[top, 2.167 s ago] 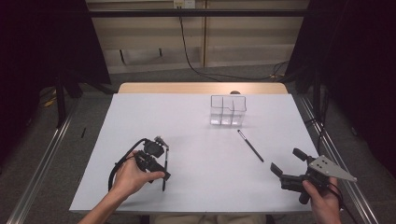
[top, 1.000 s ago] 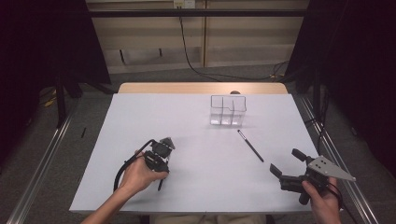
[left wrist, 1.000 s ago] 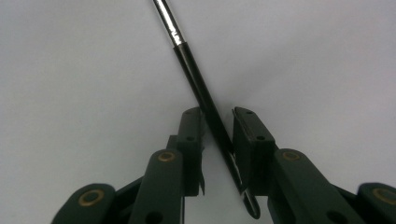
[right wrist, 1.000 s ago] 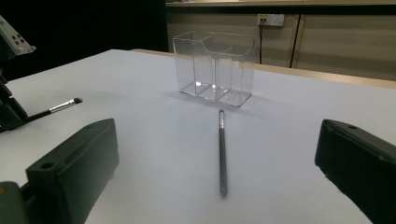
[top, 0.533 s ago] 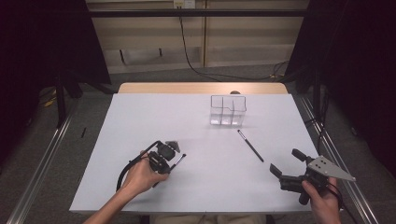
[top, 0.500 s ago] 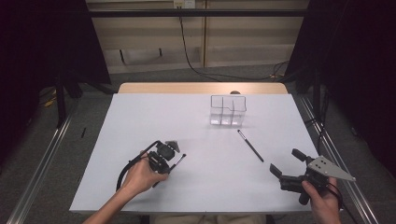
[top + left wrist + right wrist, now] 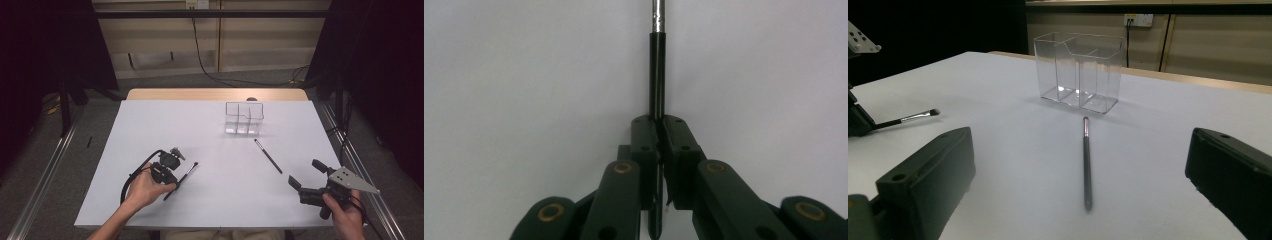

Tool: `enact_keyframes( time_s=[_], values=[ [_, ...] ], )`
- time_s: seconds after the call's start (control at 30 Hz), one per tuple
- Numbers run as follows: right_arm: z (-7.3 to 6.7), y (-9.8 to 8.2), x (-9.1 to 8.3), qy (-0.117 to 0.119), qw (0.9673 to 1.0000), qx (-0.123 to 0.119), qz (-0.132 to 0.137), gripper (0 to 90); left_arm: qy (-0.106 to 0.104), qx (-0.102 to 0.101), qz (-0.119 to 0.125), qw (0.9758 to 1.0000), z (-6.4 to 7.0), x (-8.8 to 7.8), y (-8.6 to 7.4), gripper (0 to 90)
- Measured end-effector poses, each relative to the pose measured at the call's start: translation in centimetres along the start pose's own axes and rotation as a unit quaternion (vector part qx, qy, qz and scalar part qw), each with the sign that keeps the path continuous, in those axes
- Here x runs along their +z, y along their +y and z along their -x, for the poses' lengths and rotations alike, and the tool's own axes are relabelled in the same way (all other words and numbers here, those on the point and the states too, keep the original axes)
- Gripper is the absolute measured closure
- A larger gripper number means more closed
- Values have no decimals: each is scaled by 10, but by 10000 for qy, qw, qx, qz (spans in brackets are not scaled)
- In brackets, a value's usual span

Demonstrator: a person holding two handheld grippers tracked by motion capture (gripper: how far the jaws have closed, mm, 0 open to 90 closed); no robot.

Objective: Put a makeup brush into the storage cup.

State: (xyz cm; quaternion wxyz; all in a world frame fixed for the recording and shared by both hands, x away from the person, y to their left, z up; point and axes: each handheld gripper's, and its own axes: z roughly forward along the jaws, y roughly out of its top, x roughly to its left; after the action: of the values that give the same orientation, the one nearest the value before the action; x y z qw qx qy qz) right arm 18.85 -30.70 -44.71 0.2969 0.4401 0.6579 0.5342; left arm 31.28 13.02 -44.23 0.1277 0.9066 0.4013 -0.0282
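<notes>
1. Black jaws of the left gripper [image 7: 659,131] are pinched on the dark handle of a slim makeup brush [image 7: 656,75]; having just finished closing, the pads now press on the handle from both sides.
2. Seen from the left gripper view, the brush runs straight out between the jaws, black handle first, then a silvery ferrule, above the white table top [image 7: 524,75].
3. From the high view, the left gripper [image 7: 176,172] sits at the near left of the table, and the brush [image 7: 181,173] sticks out from it toward the middle of the table, bristle end away from the hand.
4. The person's left hand [image 7: 145,187] wraps the body of that gripper, with its cable looping round beside the wrist.
5. The right gripper [image 7: 306,178] rests at the near right corner, jaws spread wide with nothing between them.
6. A second slim brush [image 7: 268,156] lies flat on the table between the right gripper and a clear organiser [image 7: 243,118], apart from both.
7. That organiser stands upright toward the far edge, with several compartments.
</notes>
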Motion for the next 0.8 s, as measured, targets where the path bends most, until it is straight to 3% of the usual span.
enact_keyframes(
  time_s=[0.1,0.27,0.37,0.43,0.5,0.57,0.67,0.7,0.73,0.77,0.8],
  values=[
    [0,0,0,1,10000,-5,-6,0,-189,-98,199,9996,-3,-2,-3,845],
    [0,0,0,-7,10000,5,-6,0,-249,-57,412,9988,-6,-7,-8,846],
    [0,0,0,-1,10000,-7,-6,0,-306,17,669,9973,-6,-12,-11,845],
    [0,0,0,3,10000,-11,-10,0,-224,27,937,9953,-5,-16,-14,845],
    [0,0,0,8,10000,-9,-12,0,-280,23,1203,9923,-4,-18,-16,845],
    [0,0,0,19,10000,-34,-11,0,-287,42,1281,9913,-4,-19,-17,845],
    [0,0,0,18,10000,-25,-14,0,-468,28,1561,9866,-5,-22,-20,845],
    [0,0,0,-7,10000,-3,-7,0,-526,28,1704,9840,-7,-23,-23,845],
    [0,0,0,-7,10000,-3,-7,0,-526,28,1704,9840,-7,-23,-23,845],
    [0,0,0,-12,10000,13,-7,0,-602,157,1806,9816,-8,-22,-25,845],
    [0,0,0,-12,10000,13,-7,0,-602,157,1806,9816,-8,-22,-25,845]
  ],
)
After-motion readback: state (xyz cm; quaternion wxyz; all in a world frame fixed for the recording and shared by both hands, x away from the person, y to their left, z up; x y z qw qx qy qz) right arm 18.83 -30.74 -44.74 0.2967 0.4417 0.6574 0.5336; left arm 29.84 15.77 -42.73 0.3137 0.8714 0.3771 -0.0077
